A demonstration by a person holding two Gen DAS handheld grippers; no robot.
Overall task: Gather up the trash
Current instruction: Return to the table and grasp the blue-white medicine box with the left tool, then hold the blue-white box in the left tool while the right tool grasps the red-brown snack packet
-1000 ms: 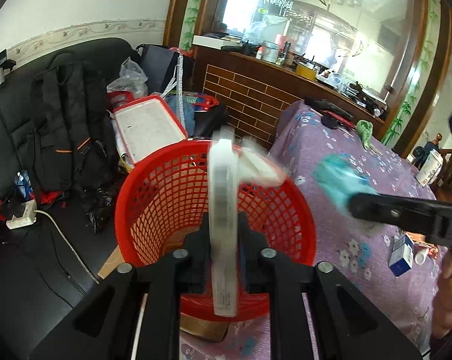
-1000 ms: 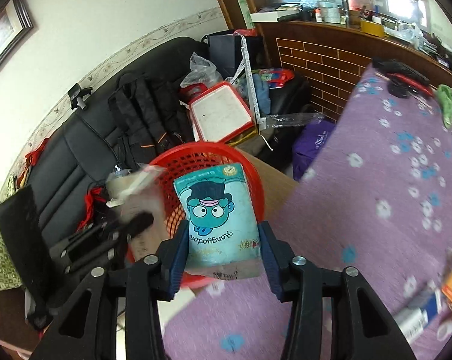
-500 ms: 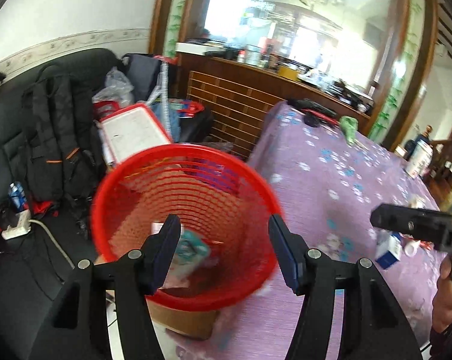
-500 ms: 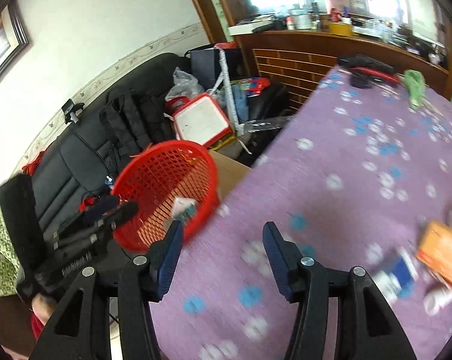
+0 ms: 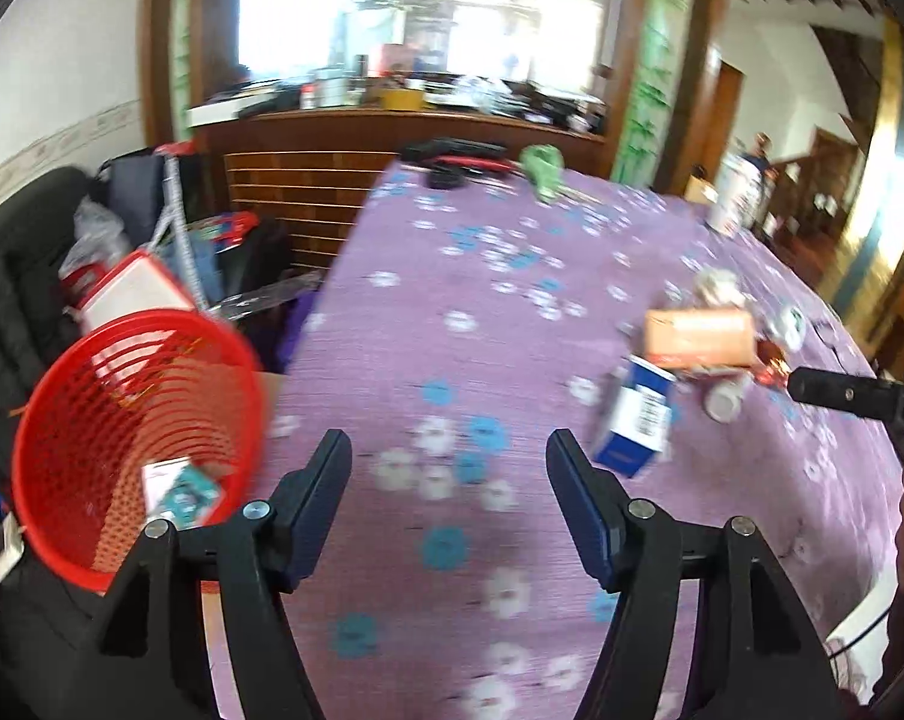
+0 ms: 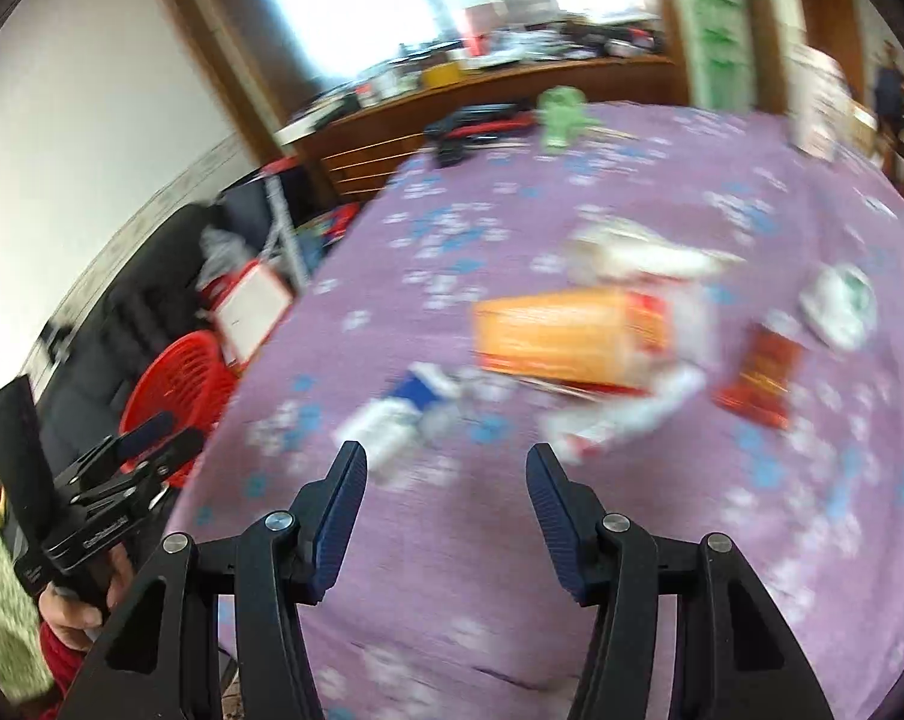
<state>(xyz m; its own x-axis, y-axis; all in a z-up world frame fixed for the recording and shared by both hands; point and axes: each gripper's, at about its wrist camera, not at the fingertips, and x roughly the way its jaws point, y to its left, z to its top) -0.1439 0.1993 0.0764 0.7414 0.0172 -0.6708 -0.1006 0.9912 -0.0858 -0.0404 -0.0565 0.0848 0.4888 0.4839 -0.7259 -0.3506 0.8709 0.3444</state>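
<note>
Both your claws are empty right now. Your left claw [image 5: 449, 456] has just been opening, jaws spread wide with nothing between them, hanging over the purple tabletop [image 5: 452, 360] close to its left edge. Your right claw [image 6: 446, 474] is released too, jaws apart and bare, over the near part of the tabletop.

The red basket [image 5: 122, 420] sits off the tabletop's left edge, just beside it, tilted in view. There's a teal packet [image 5: 182, 495] and some other wrapper lying at the bottom.

The rest of the trash is bunched toward the right side of the tabletop: an orange box [image 6: 565, 336], a blue-and-white box [image 5: 634, 426] just nearer than it, a red wrapper [image 6: 763, 375] to its right, a white wad [image 6: 838, 303] past that. Everything's motion-blurred, so labels are unreadable.

At the far edge there's a green thing [image 6: 562, 114] and some black gear [image 6: 481, 123].
</note>
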